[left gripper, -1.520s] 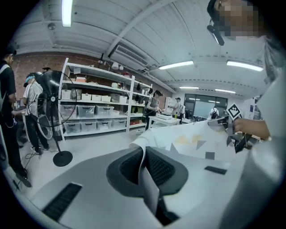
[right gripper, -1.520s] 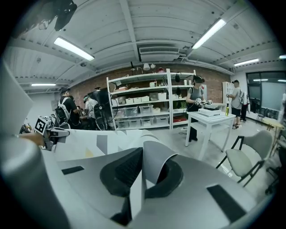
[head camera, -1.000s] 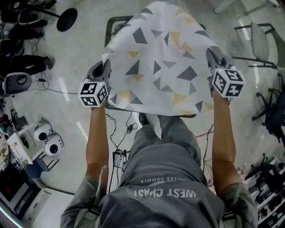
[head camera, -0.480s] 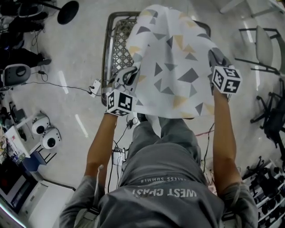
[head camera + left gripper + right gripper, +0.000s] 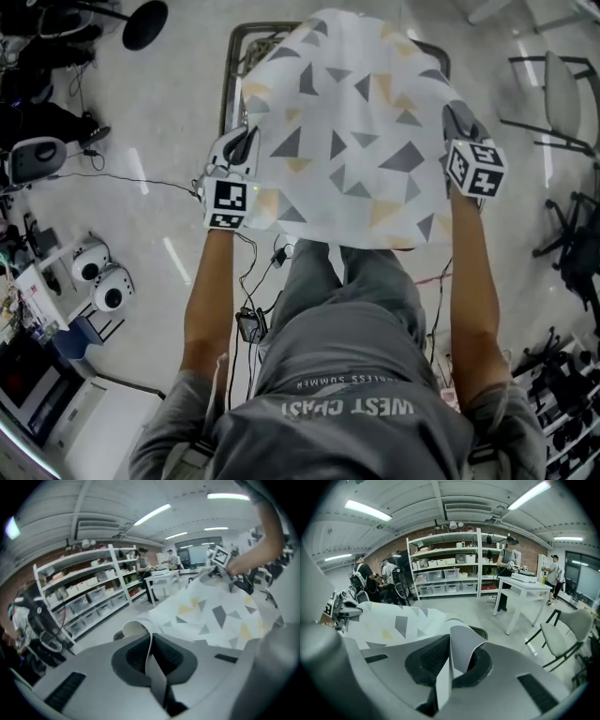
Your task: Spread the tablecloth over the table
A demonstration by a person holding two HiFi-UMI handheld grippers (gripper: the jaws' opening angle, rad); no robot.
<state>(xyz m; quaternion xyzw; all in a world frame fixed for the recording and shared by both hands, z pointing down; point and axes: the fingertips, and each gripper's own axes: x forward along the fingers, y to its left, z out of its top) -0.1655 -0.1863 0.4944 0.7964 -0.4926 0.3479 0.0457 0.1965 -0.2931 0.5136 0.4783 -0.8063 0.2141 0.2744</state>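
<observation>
**Tablecloth is hanging over the bench, not lying flat yet**

Nearest, both of the person's arms are reaching out in front. The L hand-held gripper [image 5: 238, 148] is clenching the near left edge of the tablecloth [image 5: 347, 131]. Its own view is showing a thin fold of cloth pinched between the jaws. The R hand-held gripper [image 5: 456, 117] is doing the same on the near right edge, w/ a curl of cloth sticking up out of its closed jaws.

Between the two, the tablecloth is stretching wide & puffing up a bit in the middle. It is hanging above the bench [image 5: 228, 70] and covering most of it. Only the dark frame is peeking out along the left side & at the far right corner. Can't tell if the far end of the cloth is touching the bench top.

Step in hand, I think: the cloth is being laid down over the bench.

Next move prob. needs both hands going down together while pulling the cloth wide so it is not wrinkling. It may also need sliding a little to the left, b/c the frame is showing there. Only then should the jaws be letting go.
</observation>
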